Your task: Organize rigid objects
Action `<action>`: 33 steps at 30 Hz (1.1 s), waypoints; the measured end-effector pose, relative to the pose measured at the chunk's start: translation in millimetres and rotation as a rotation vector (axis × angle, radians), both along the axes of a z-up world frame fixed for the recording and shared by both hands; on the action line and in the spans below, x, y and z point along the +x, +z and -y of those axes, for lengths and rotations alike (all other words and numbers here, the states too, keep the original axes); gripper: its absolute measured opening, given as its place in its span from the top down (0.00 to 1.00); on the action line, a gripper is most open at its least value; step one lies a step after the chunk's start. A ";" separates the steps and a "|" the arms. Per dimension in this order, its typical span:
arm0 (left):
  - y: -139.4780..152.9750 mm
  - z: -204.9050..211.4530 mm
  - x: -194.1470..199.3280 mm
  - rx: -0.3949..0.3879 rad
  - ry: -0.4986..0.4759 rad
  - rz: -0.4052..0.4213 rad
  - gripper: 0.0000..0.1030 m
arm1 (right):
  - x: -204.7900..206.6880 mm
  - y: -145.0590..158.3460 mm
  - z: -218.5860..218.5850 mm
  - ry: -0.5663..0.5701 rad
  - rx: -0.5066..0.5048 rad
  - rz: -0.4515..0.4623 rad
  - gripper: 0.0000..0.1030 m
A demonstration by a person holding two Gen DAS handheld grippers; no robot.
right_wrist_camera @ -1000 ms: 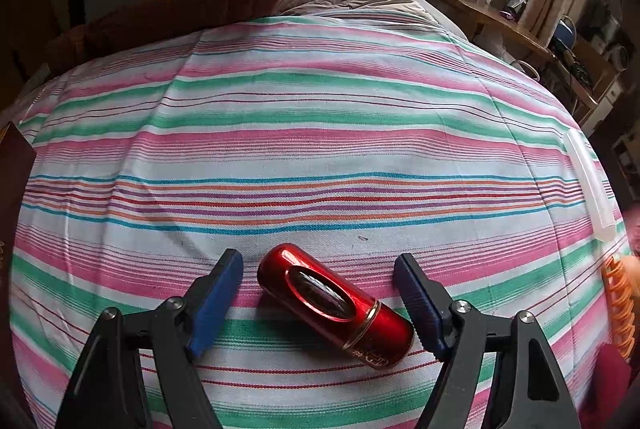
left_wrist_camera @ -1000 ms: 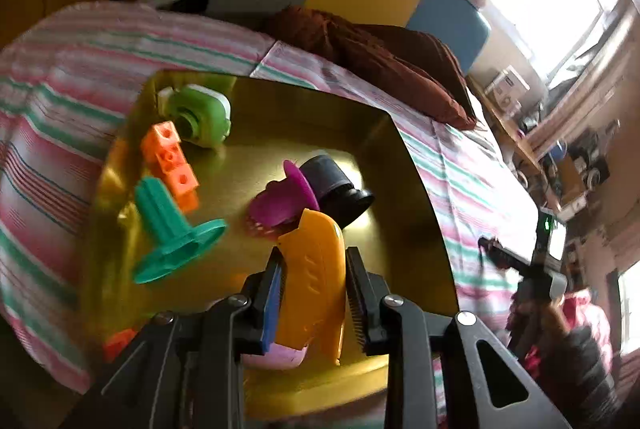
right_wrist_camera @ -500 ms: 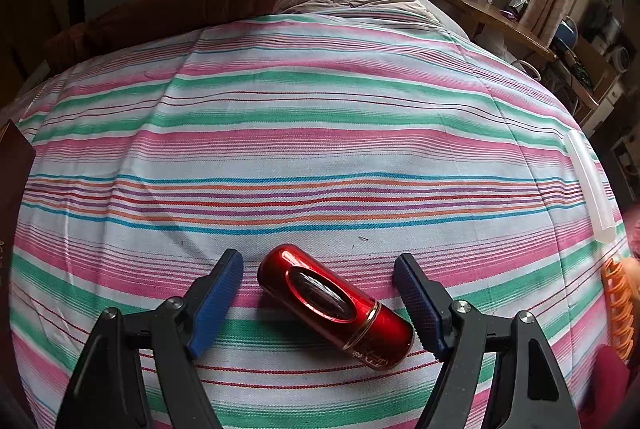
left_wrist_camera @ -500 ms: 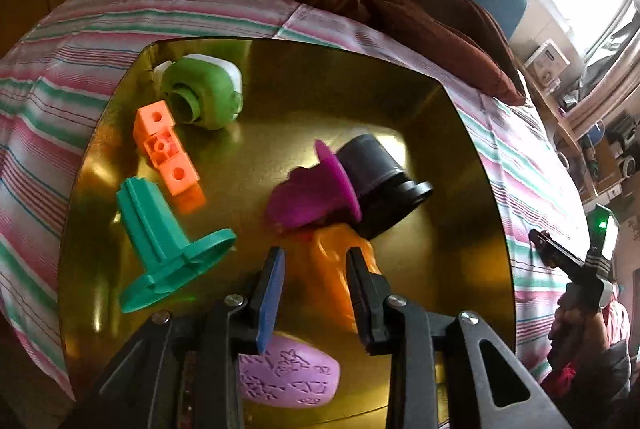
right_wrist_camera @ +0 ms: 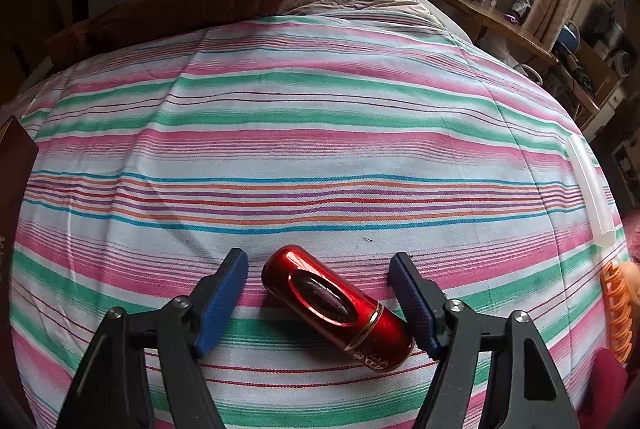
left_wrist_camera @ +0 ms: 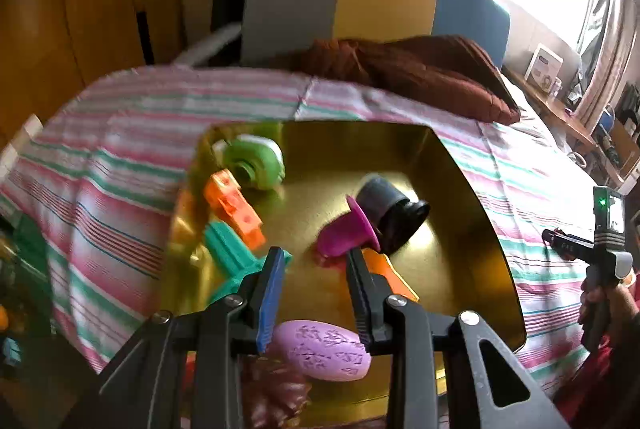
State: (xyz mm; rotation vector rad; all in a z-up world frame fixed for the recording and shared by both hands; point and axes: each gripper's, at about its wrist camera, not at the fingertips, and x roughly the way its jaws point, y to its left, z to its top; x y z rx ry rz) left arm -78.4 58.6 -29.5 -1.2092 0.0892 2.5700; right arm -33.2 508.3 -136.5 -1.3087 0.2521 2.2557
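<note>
The left gripper [left_wrist_camera: 316, 269], jaws apart and empty, has released the yellow piece [left_wrist_camera: 390, 275] into the gold tray [left_wrist_camera: 472, 197] (at its 5 o'clock), while the right gripper [right_wrist_camera: 318, 299] is closing around the red canister [right_wrist_camera: 340, 309], next to go.

Glossy red cylinder [right_wrist_camera: 338, 307] lying diagonally on striped cloth, colourful toys on gold tray [left_wrist_camera: 460, 165]

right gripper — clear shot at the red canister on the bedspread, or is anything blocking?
Probably yes. The red canister lies on the striped bedspread between the right gripper's closing jaws, pads not yet touching it. Nothing sits in the way, though it lies diagonally across the gap.
</note>
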 end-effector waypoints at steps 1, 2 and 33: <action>5.2 3.3 4.6 -0.012 0.002 -0.028 0.70 | 0.2 0.2 1.0 0.003 0.002 -0.001 0.32; 6.9 0.9 2.6 -0.017 0.003 -0.039 0.70 | 0.6 0.5 1.8 0.008 0.003 -0.002 0.34; 5.1 13.0 20.7 -0.019 0.000 -0.024 0.69 | 24.6 29.1 -32.3 -0.159 -0.285 -0.193 0.09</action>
